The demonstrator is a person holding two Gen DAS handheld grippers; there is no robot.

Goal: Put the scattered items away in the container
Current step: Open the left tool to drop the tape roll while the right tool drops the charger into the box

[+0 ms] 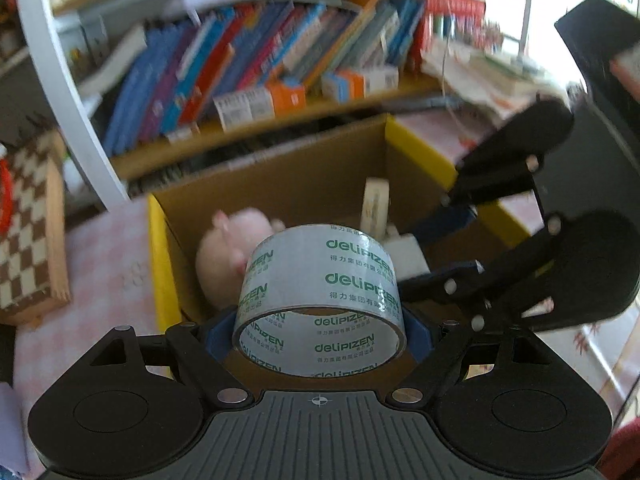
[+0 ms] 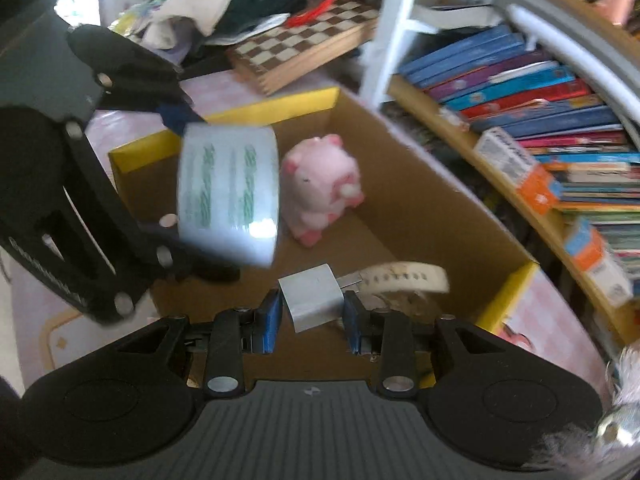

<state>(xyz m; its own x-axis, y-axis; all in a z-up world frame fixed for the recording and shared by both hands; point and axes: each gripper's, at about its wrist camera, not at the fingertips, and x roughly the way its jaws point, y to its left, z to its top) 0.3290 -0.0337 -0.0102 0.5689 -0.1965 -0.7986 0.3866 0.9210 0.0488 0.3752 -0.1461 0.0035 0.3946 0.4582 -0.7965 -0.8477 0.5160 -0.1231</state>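
Observation:
My left gripper [image 1: 320,336] is shut on a roll of clear tape with green print [image 1: 320,296] and holds it over the open cardboard box with yellow flaps [image 1: 280,176]. The roll also shows in the right wrist view [image 2: 228,192]. My right gripper [image 2: 312,316] is shut on a white plug adapter [image 2: 312,296], held over the box [image 2: 420,208]. Inside the box lie a pink plush pig [image 2: 324,188] and a roll of beige masking tape [image 2: 404,278]. In the left wrist view the pig [image 1: 228,248], the masking tape [image 1: 374,204] and the right gripper [image 1: 448,248] show.
A chessboard box [image 1: 28,224] stands left of the box on the pink chequered cloth [image 1: 108,248]. A bookshelf with several books [image 1: 260,56] runs behind the box. A pile of clothes [image 2: 224,4] lies beyond the chessboard [image 2: 304,44].

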